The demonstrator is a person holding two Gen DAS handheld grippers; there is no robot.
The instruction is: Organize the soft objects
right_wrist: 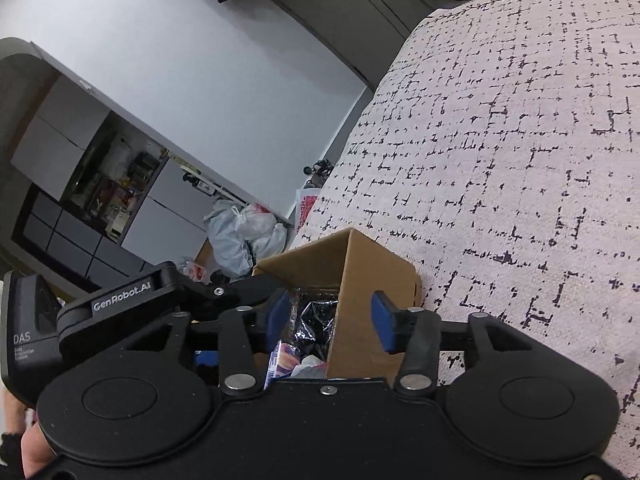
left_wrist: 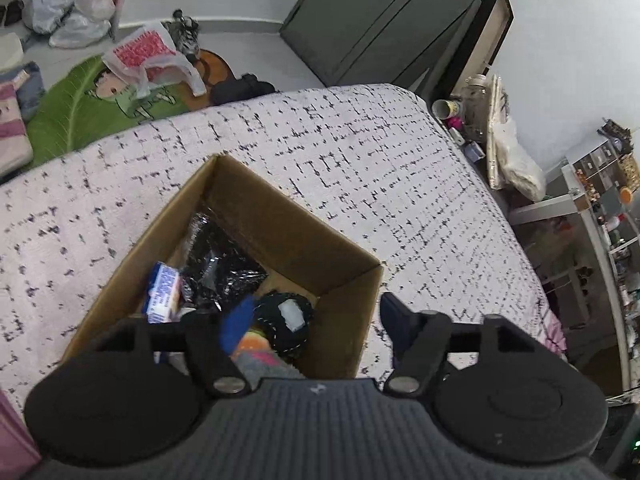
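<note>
An open cardboard box (left_wrist: pixel 280 216) sits on the speckled pale bed cover (left_wrist: pixel 360 152). Inside it lie a crinkled black foil bag (left_wrist: pixel 224 264), a blue-and-white packet (left_wrist: pixel 162 294), a black knitted ball with a white patch (left_wrist: pixel 286 320) and orange, pink and grey soft items (left_wrist: pixel 256 354). My left gripper (left_wrist: pixel 316 320) hangs open over the box's near corner, one blue pad above the contents and the other outside the wall. My right gripper (right_wrist: pixel 331 316) is open too, straddling the box's wall (right_wrist: pixel 360 280) with nothing pressed between its pads.
The left gripper's body (right_wrist: pixel 120 300) is close beside the right one, and a hand (right_wrist: pixel 28 448) shows at the lower left. Beyond the bed are a green leaf rug (left_wrist: pixel 72 120), plastic bags (left_wrist: pixel 72 12), a dark wardrobe (left_wrist: pixel 380 20) and cluttered shelves (left_wrist: pixel 600 208).
</note>
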